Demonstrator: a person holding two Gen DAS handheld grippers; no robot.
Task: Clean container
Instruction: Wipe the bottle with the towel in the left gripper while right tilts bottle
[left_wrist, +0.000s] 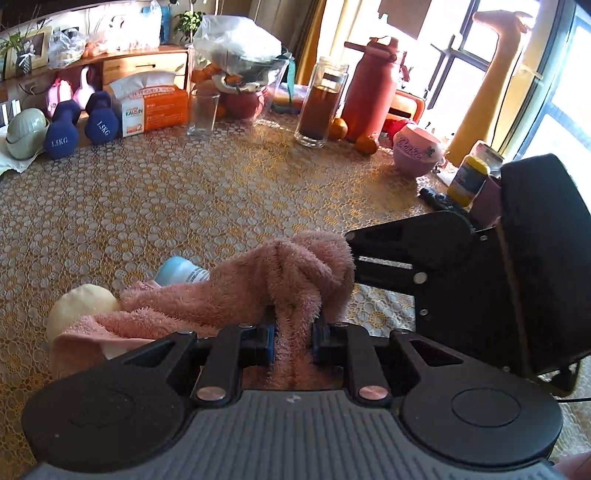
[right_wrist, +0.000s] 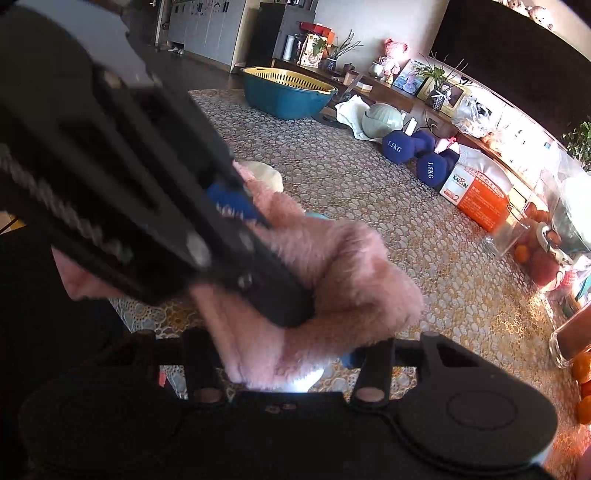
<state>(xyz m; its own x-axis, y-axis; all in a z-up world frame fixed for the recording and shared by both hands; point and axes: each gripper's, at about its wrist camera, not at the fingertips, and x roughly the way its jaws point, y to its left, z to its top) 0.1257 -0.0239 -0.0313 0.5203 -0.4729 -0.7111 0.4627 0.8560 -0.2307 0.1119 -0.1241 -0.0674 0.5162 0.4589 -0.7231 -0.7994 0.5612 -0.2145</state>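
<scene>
Container (left_wrist: 183, 271), the pale blue one, lies on its side on your bench (left_wrist: 184, 199), mostly buried under the pink towel (left_wrist: 295, 273); only its rounded end shows in your left wrist view, just beside a cream-coloured round thing (left_wrist: 79, 306) that the towel also drapes over. Your left hand-held gripper (left_wrist: 293, 338) is pinching a fold of the towel between its blue pads (left_wrist: 267, 341); the cloth rises in a bunched ridge ahead of the fingers. Your right hand-held gripper (left_wrist: 349, 240) reaches in from the right of that view, its tip touching the far side of the bunch; from its own camera the towel (right_wrist: 332, 280) fills the space between its fingers and a bright pale patch shows beneath the cloth, but you cannot tell whether those fingers are pressed on anything. In the right wrist view your left hand-held gripper (right_wrist: 236, 206) crosses the frame, blurred, with the towel gripped at its blue pads. Farther back on the bench stand two blue dumbbells (left_wrist: 79, 125), an orange tissue box (left_wrist: 155, 107), an empty glass (left_wrist: 203, 114), a glass bottle of brown liquid (left_wrist: 319, 103) and a red flask (left_wrist: 371, 88); a blue basin (right_wrist: 288, 92) sits at the far end.
</scene>
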